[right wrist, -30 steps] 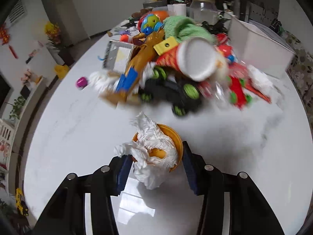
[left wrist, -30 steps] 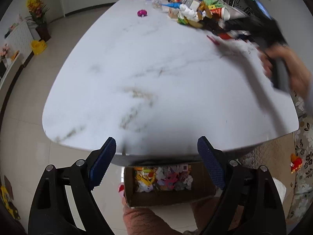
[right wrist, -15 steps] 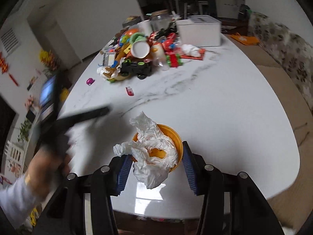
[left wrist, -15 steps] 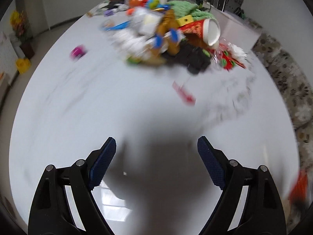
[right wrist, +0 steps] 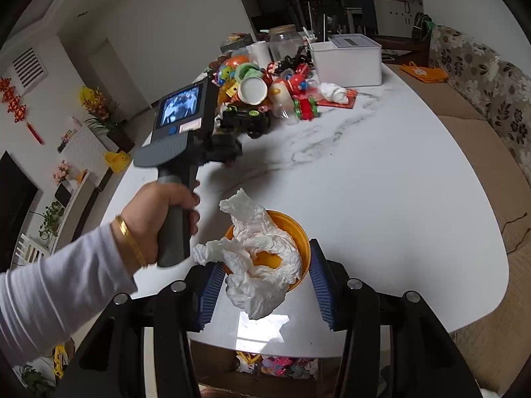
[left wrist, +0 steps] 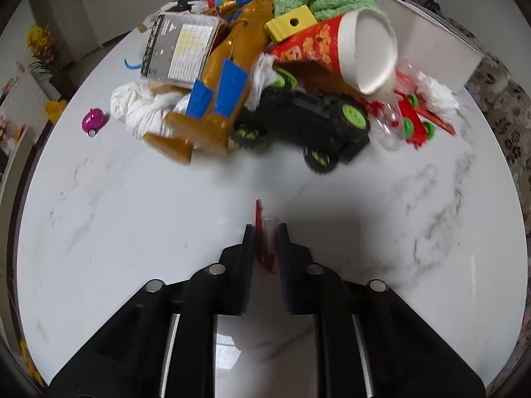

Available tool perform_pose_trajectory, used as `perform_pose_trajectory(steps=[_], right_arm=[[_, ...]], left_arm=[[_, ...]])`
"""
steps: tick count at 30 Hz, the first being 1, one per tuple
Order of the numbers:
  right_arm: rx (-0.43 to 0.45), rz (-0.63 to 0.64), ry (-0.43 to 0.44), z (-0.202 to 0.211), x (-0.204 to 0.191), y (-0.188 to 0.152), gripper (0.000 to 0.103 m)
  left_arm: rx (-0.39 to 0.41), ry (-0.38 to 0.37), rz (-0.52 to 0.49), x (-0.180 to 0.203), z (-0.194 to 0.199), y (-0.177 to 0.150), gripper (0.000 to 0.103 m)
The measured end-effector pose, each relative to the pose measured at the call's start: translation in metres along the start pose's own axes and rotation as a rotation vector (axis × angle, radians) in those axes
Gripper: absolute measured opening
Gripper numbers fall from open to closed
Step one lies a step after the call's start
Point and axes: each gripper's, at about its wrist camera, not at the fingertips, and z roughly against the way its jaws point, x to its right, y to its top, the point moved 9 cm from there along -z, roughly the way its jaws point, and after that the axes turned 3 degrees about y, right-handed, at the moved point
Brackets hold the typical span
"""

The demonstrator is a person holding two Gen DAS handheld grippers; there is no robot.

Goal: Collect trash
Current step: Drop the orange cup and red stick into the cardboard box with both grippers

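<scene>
Left tongs (left wrist: 265, 242) have just closed on a red wrapper (left wrist: 265, 248), right tongs (right wrist: 262, 285) clamp a tissue-stuffed orange bowl (right wrist: 298, 232) — the far tabletop (left wrist: 132, 215) pile — uncleared.

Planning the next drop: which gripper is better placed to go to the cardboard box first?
Right, probably. The right gripper holds the orange bowl with crumpled tissue at the table edge, the cardboard box right below. The left gripper, shut on a small red wrapper, sits farther in.
</scene>
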Motion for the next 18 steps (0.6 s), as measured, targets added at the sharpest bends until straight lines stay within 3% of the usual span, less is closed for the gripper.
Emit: perform_pose_trajectory(steps=[9,13,18], right_arm=[[-0.029,0.070,0.033,-0.010,-0.030,0.000,0.049],[-0.081,0.163,0.084,-0.012,-0.062,-0.015,0.049],[-0.193,0.293,0.161,-0.014,-0.101,-0.056,0.049]], left_arm=[[0.066,-0.025,-0.017,-0.057,0.062,-0.040,0.014],[0.092,-0.032,-0.045,-0.092,0.102,-0.088,0.014],[0.061,-0.085,-0.081,-0.122,0.140,-0.172,0.013]])
